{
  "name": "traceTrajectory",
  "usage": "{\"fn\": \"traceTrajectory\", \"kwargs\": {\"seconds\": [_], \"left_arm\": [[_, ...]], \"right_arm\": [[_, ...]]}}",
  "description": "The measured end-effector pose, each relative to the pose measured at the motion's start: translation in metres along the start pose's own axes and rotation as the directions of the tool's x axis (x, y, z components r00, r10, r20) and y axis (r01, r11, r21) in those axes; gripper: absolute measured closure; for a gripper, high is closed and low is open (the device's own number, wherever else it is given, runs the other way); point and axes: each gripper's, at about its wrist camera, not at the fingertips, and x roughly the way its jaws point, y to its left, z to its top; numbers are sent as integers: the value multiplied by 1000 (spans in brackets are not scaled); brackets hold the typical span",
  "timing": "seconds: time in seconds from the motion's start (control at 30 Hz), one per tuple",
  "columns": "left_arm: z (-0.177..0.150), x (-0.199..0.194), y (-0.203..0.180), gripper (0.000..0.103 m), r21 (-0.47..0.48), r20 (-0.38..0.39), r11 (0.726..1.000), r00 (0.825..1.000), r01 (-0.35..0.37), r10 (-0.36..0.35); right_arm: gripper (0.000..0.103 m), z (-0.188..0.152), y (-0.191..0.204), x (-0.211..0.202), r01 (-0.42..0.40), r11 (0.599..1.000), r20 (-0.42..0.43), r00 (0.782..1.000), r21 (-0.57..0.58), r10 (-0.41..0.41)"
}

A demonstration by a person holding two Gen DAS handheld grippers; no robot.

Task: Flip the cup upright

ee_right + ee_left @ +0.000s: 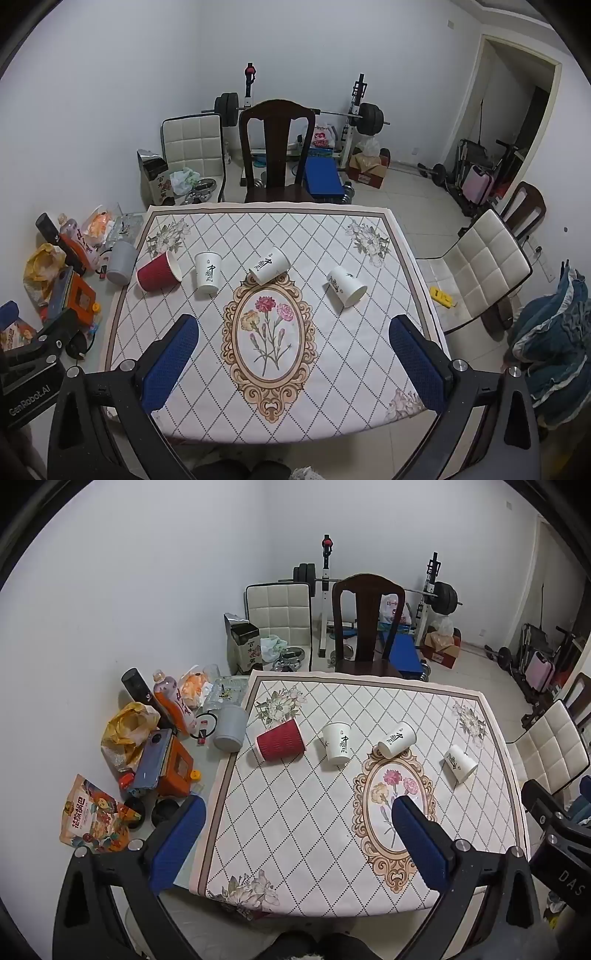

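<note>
Several paper cups are on the patterned tablecloth (295,830). A red ribbed cup (280,740) (159,272) lies on its side at the left. A white cup (337,743) (208,272) stands next to it; I cannot tell which way up. Another white cup (397,739) (269,265) lies tilted at the middle. A third white cup (460,763) (346,281) lies on its side at the right. My left gripper (299,814) and right gripper (293,332) are open and empty, above the table's near edge, well short of the cups.
Clutter fills the table's left strip: a grey cup (231,728), bottles (173,701), a yellow bag (127,727), a phone on an orange box (162,764), a snack bag (94,816). A dark chair (365,624) stands behind the table, a white chair (476,266) to its right.
</note>
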Motion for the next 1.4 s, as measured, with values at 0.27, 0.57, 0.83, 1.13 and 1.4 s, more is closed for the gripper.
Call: {"fn": "traceTrajectory", "kwargs": {"seconds": [0.27,0.57,0.83,1.13,1.4], "left_arm": [[0,0,0,0,-4,-1,1000,1000,8,-8],[5,-3,-9,0,-7,0,1000,1000,13,-13],[6,-8,-16,0,-7,0,1000,1000,14,-14],[6,-8,-16,0,-7,2,1000,1000,14,-14],[6,-8,-14,0,-8,4,1000,1000,15,-15]], "right_arm": [[0,0,-1,-2,6,1000,9,1000,-5,-6],[0,-1,-2,-2,8,1000,9,1000,1,-8],[0,-2,-4,-2,8,1000,10,1000,1,-8],[0,-1,-6,-4,14,1000,11,1000,1,-14],[0,-1,-5,-5,15,1000,13,1000,0,-15]]}}
